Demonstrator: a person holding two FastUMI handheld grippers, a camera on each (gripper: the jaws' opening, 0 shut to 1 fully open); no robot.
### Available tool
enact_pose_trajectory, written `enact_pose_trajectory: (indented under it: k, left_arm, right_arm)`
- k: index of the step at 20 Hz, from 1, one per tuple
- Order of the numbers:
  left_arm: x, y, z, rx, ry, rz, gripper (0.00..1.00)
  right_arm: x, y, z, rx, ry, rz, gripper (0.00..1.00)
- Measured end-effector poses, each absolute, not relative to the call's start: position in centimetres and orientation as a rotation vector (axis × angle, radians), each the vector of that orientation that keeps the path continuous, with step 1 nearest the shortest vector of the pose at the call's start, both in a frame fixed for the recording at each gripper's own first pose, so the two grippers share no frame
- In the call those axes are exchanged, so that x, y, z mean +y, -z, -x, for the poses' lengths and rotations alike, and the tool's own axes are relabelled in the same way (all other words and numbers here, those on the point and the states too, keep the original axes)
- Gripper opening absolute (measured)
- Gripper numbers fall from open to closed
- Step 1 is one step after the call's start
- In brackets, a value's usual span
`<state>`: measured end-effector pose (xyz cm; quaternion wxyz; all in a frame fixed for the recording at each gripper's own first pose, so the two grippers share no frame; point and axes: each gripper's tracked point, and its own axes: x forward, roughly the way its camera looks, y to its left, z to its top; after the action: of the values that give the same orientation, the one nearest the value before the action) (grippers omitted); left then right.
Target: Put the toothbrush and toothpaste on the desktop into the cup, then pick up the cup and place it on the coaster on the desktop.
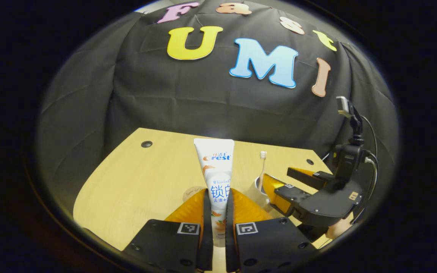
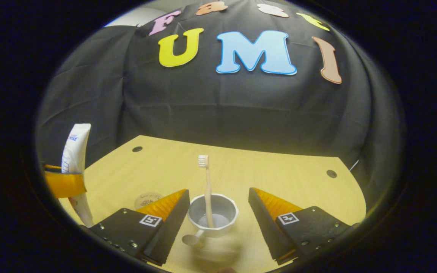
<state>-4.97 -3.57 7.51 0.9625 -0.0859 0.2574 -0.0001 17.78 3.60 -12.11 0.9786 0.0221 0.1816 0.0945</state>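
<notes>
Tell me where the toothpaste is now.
The toothpaste stands upright, clamped in the left gripper above the desk, left of the cup holding the toothbrush.

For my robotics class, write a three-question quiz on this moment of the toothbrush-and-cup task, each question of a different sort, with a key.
1. True or false: the toothbrush already stands in the cup.
2. Multiple choice: what does the left hand-held gripper hold? A) the toothpaste B) the coaster C) nothing
3. Fill in: the right hand-held gripper is ____, its fingers either side of the cup on the desk.

Key
1. True; it stands bristles up.
2. A; both fingers press on the tube.
3. Open, not touching the cup.
</notes>
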Motion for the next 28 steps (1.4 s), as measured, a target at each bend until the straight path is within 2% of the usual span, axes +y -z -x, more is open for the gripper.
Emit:
enact_pose_trajectory:
  k: [7,16,22,28]
  left_arm:
    - [-5.6,-7.5,2.4,0.474,0.053,0.194,0.20]
    - [-10.9,-9.2,-4.1,0.279,0.221,0.283,0.20]
    - [-14.2,-8.6,-8.6,0.146,0.279,0.313,0.20]
    - [-17.4,-6.2,-9.4,0.117,0.323,0.274,0.21]
  right_arm:
    - [0.3,8.2,-16.1,0.294,-0.138,-0.029,0.95]
    - [-5.6,4.4,-10.6,0.247,-0.013,-0.061,0.95]
    - [-8.4,7.1,-5.8,0.311,0.084,-0.133,0.95]
    - [-9.3,8.6,-3.9,0.361,0.123,-0.143,0.95]
